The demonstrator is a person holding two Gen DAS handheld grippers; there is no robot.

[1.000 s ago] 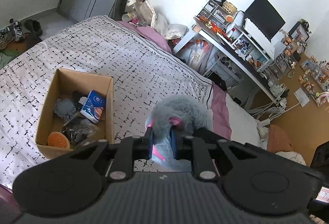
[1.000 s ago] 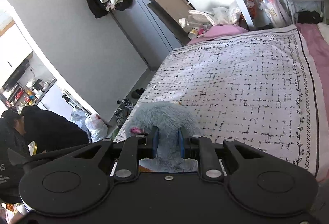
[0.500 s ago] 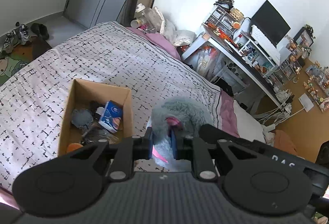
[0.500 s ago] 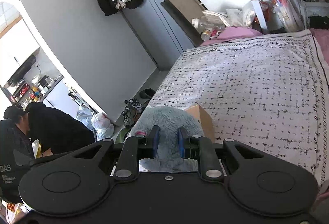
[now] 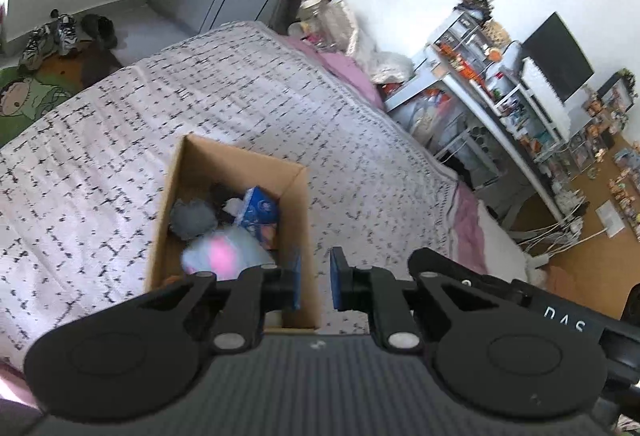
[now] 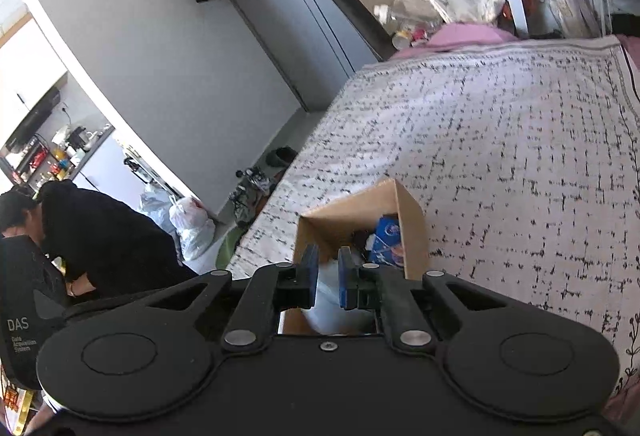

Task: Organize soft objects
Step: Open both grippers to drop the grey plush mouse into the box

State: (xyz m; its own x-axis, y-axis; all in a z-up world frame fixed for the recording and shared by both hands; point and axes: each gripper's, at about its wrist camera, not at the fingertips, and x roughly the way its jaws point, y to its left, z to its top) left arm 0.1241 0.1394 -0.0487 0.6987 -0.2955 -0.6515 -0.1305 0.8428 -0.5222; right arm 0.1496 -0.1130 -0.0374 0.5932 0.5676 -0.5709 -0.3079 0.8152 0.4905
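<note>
Cardboard box (image 5: pixel 298 220) on patterned bed (image 5: pixel 100 163)

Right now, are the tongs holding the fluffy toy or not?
Left tongs: open, holding nothing; the fluffy toy lies in the cardboard box.
Right tongs: open, holding nothing.

I hold the left gripper (image 5: pixel 315 284) with jaws parted and empty. The right gripper (image 6: pixel 328 282) has a narrow gap between its jaws.

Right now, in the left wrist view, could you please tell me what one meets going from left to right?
Shoes → cardboard box → left tongs → white desk → black monitor.
</note>
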